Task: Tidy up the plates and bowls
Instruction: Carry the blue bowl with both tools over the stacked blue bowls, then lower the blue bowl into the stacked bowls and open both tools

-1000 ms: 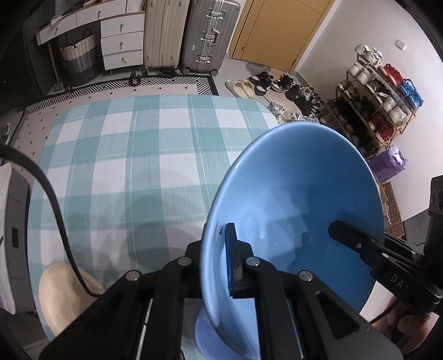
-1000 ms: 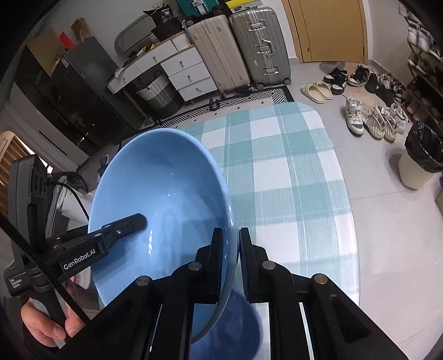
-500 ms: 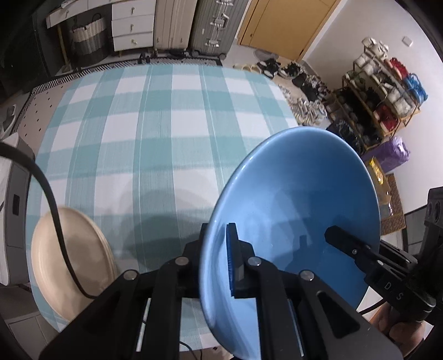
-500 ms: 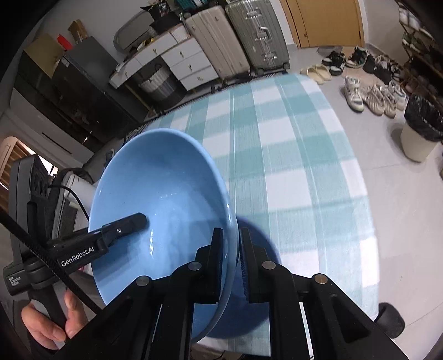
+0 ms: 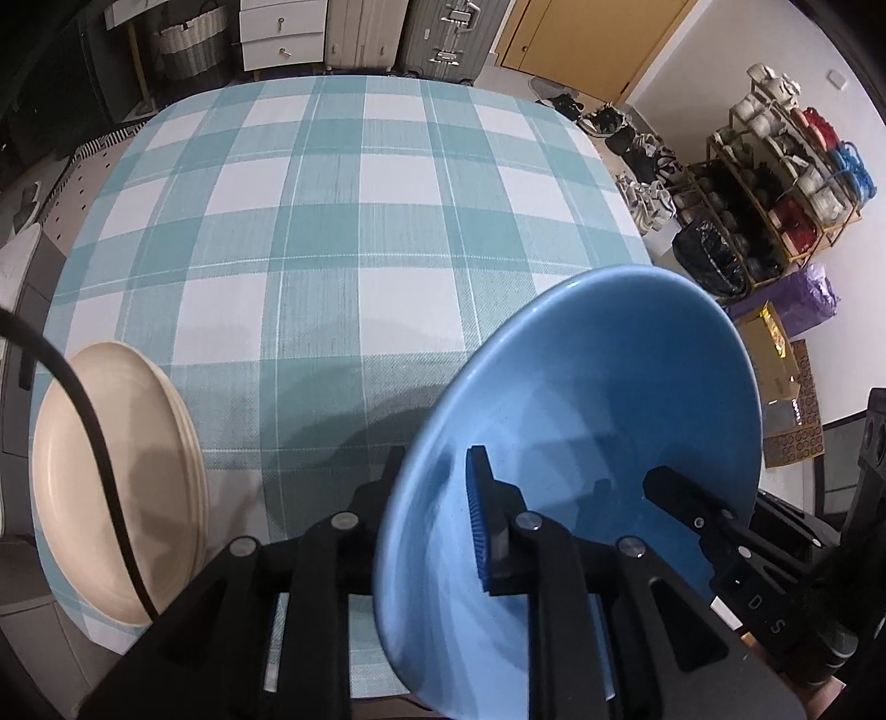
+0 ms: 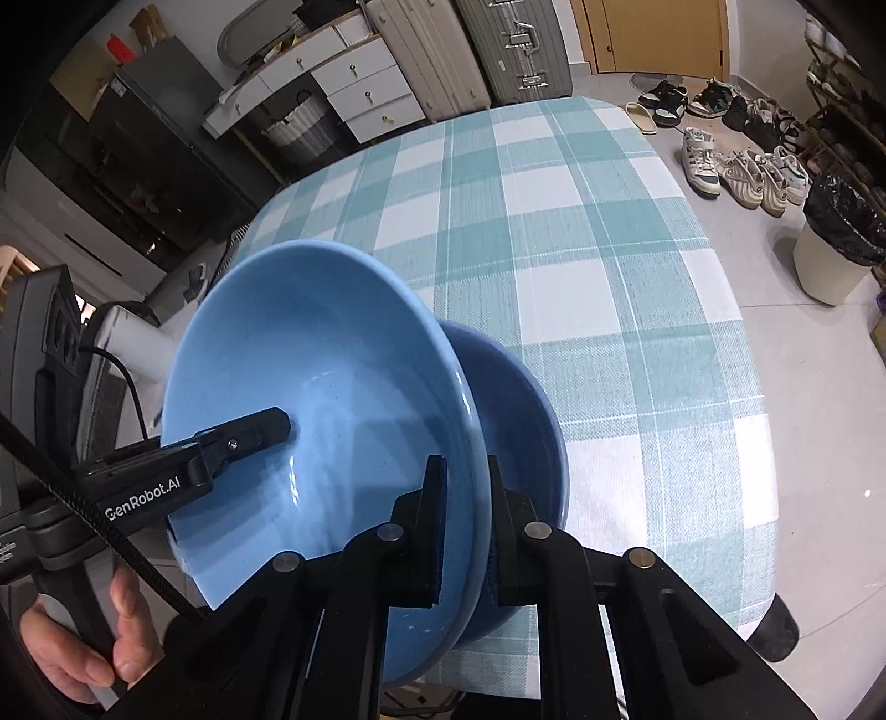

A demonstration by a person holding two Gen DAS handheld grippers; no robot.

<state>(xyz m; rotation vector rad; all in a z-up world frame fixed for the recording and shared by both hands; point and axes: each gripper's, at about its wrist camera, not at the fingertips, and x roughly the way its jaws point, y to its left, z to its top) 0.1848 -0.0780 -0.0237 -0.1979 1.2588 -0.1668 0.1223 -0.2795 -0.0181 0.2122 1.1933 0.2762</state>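
Observation:
A large blue bowl (image 5: 609,399) (image 6: 310,360) hangs tilted between both grippers, held at opposite rims. It sits just over a second, darker blue bowl (image 6: 526,421) that rests on the checked table (image 6: 581,221) near its front edge. My right gripper (image 6: 464,471) is shut on the near rim. My left gripper (image 5: 434,465) has the other rim between its jaws, which are opening; its blue pad stands slightly off the bowl's inner wall. One left finger (image 6: 266,429) shows inside the bowl. A stack of cream plates (image 5: 111,476) lies at the table's left front.
A person's hand (image 6: 83,659) grips the left handle, and a black cable (image 5: 83,421) crosses the plates. Past the table (image 5: 360,221) stand suitcases (image 6: 470,50), drawers, a shoe rack (image 5: 786,166), loose shoes and a lined bin (image 6: 836,249).
Both grippers have come down with the blue bowl toward the table's front edge, onto the second blue bowl. The cream plates have come fully into view. The left jaws have widened.

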